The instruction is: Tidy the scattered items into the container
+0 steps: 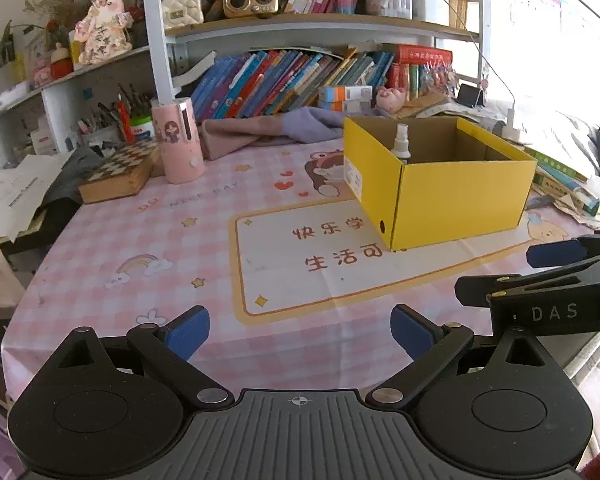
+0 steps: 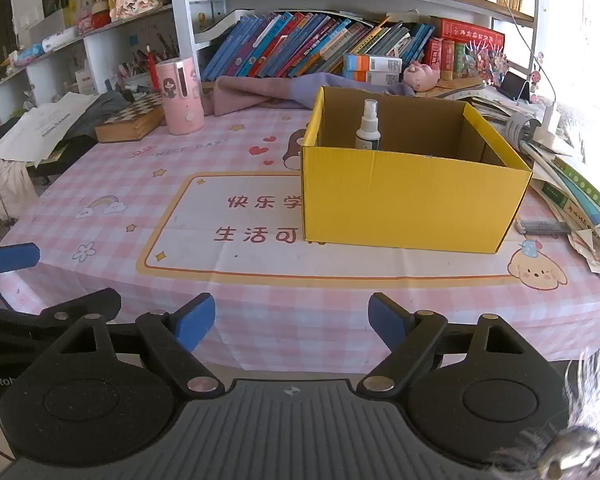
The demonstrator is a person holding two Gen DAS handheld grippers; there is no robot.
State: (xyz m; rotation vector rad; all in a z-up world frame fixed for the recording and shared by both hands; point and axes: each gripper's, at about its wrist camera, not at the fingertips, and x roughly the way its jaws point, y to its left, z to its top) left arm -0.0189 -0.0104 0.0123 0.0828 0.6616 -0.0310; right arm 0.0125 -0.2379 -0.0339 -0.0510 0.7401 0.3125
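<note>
Pink checked tablecloth before crowded bookshelves bears a yellow box; each hand-held gripper gapes empty.

Spray bottle's base, hidden behind yellow box's wall.

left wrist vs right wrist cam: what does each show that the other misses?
Only left wrist: the white label on the box's side wall.

Only right wrist: the small grey flat bar lying on the cloth right of the box.

Both: the yellow cardboard box with a white spray bottle upright inside, the pink cylindrical holder, the wooden chessboard case, and both grippers, left and right, open and empty.
</note>
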